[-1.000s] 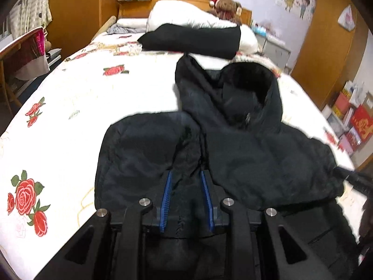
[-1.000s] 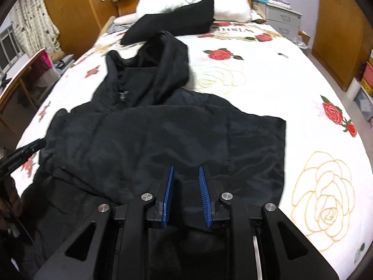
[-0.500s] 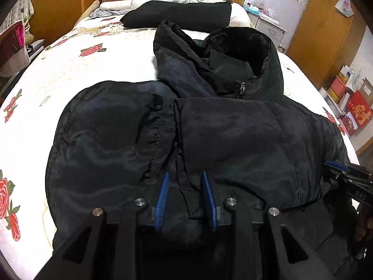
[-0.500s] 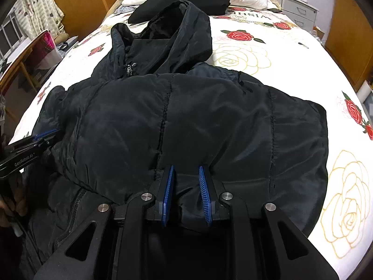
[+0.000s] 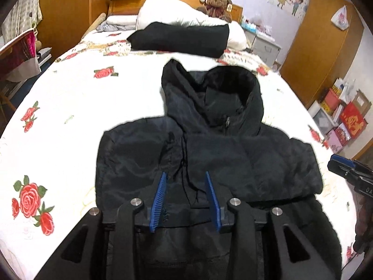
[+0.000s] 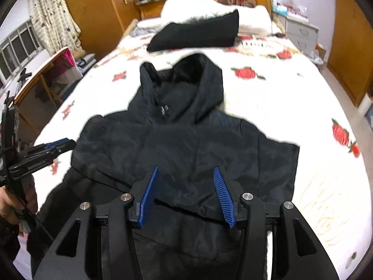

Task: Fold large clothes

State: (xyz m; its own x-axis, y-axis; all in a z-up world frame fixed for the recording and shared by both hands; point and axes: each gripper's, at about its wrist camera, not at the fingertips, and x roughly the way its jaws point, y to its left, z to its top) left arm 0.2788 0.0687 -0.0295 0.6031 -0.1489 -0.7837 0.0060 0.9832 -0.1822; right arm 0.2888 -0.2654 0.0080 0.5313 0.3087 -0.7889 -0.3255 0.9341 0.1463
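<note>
Where both grippers gape: black jacket, beneath.

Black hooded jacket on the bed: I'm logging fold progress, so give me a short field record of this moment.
garment: black hooded jacket, lying on the rose-print bedsheet
fold state: lower part folded up over the body
hood: spread flat toward the headboard
left gripper: open, above the folded edge
right gripper: open, above the folded edge
behind: folded black garment

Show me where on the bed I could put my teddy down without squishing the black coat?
Bare bedspread lies left of the black coat, and right of it. Crowded: the bed's head, with the folded black garment, pillows and teddy bear.
</note>
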